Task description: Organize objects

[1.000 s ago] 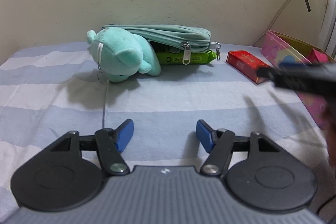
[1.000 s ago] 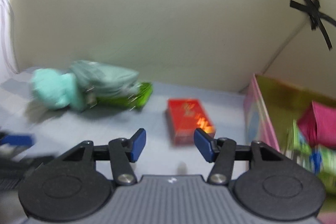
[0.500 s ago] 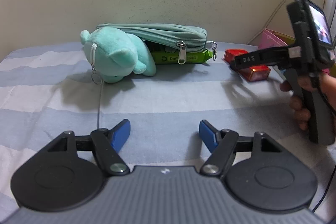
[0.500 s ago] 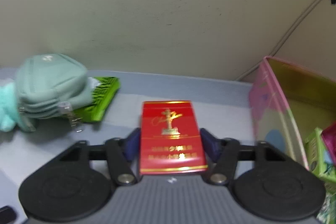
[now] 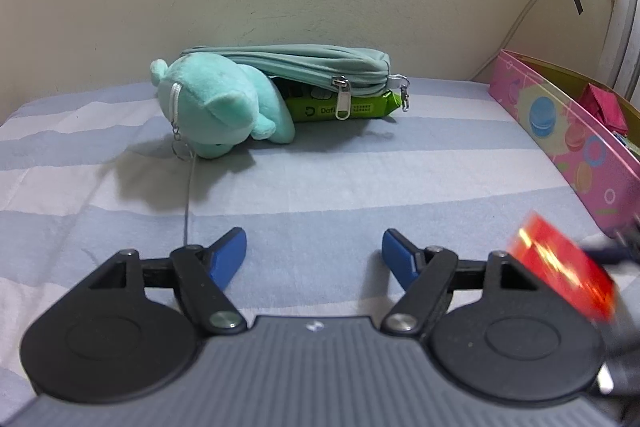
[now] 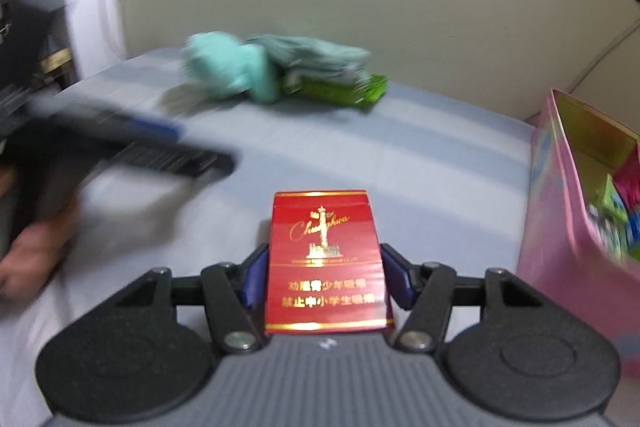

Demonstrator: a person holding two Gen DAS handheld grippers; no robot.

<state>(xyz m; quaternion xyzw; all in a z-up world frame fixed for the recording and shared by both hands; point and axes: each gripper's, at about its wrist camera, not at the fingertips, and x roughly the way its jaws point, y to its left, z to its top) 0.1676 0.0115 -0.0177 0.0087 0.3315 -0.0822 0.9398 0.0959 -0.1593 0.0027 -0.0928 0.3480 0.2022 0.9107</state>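
Observation:
My right gripper point(image 6: 324, 269) is shut on a red cigarette box point(image 6: 325, 259), its blue pads pressed on the box's two sides above the striped bed. In the left wrist view the same red box point(image 5: 562, 269) is a blur at the lower right. My left gripper point(image 5: 314, 245) hovers over the bed sheet with its jaws opening and nothing between them. At the back lie a mint plush toy point(image 5: 216, 107), a mint zip pouch point(image 5: 300, 67) resting on it, and a green packet point(image 5: 344, 109) under the pouch.
A pink open box point(image 5: 568, 139) with several packets inside runs along the right edge of the bed and stands just right of the held red box point(image 6: 560, 211). A hand point(image 6: 32, 251) holds the left gripper's handle. The wall is close behind.
My right gripper reached the red box, shut on it, lifted it and carried it from the back toward the near right. My left gripper's jaws spread wider.

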